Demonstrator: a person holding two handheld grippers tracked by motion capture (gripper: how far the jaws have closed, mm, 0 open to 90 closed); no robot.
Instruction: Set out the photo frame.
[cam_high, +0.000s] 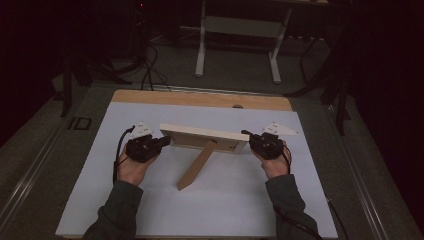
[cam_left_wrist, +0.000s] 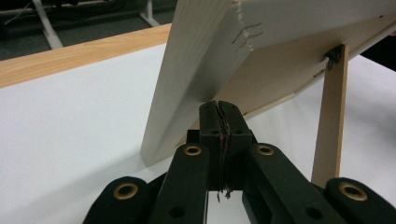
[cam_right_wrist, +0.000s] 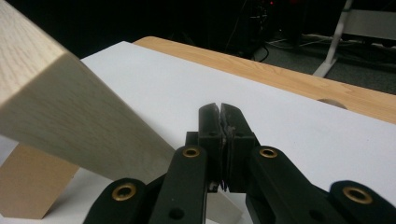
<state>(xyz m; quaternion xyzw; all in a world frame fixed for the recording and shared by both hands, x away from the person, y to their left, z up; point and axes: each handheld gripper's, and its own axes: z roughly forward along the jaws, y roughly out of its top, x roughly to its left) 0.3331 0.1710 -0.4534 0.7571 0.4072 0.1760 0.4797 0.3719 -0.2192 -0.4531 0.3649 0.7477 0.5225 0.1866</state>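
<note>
Picture frame (cam_high: 202, 136) of pale wood stands tilted on the white sheet (cam_high: 225, 200) that covers the tabletop (cam_high: 200, 98), its back toward us, propped by a brown easel leg (cam_high: 196, 166) that slants down to the sheet.

We note the left tongs (cam_high: 162, 142) at the frame's left end and the right tongs (cam_high: 251, 140) at its right end, each held in a hand (cam_high: 131, 167) with a dark sleeve (cam_high: 116, 212).

In the left gripper view we see the left tongs (cam_left_wrist: 219, 106) with both jaws pressed together, tips just at the frame's lower corner (cam_left_wrist: 196, 93); nothing sits between them. The easel leg (cam_left_wrist: 330, 116) hangs from a small dark hinge (cam_left_wrist: 333, 56) on the brown backing.

In the right gripper view we see the right tongs (cam_right_wrist: 219, 108) closed on nothing too, with the frame's edge (cam_right_wrist: 70, 116) just beside them.
</note>
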